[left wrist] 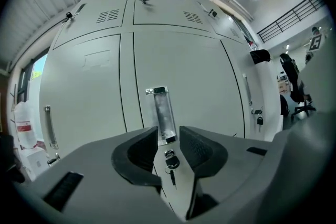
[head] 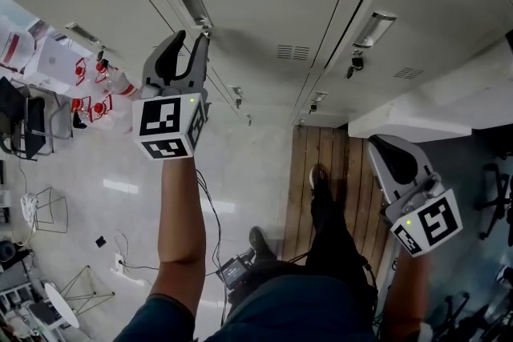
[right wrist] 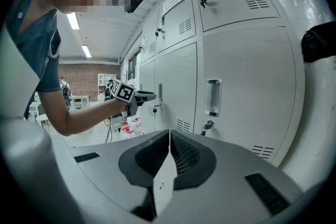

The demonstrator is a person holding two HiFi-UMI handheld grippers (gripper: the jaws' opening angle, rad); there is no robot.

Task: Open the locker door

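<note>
Before the locker door (left wrist: 197, 76), the left claw (left wrist: 168, 135), spread and empty, should be closed squarely on the handle (left wrist: 161, 110), then drawn straight back.

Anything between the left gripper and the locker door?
Nothing: the left gripper view shows the open left gripper facing the locker door, its handle and key.

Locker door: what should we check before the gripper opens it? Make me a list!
1. Left gripper jaws apart: ok.
2. Handle lined up ahead of those jaws: ok.
3. Gripper closed on the handle: not ok, nothing is held yet.
4. Key at the lock below the handle: ok.
5. Locker door unlocked: cannot tell.
6. Right gripper shut, empty, away from the door: ok.
</note>
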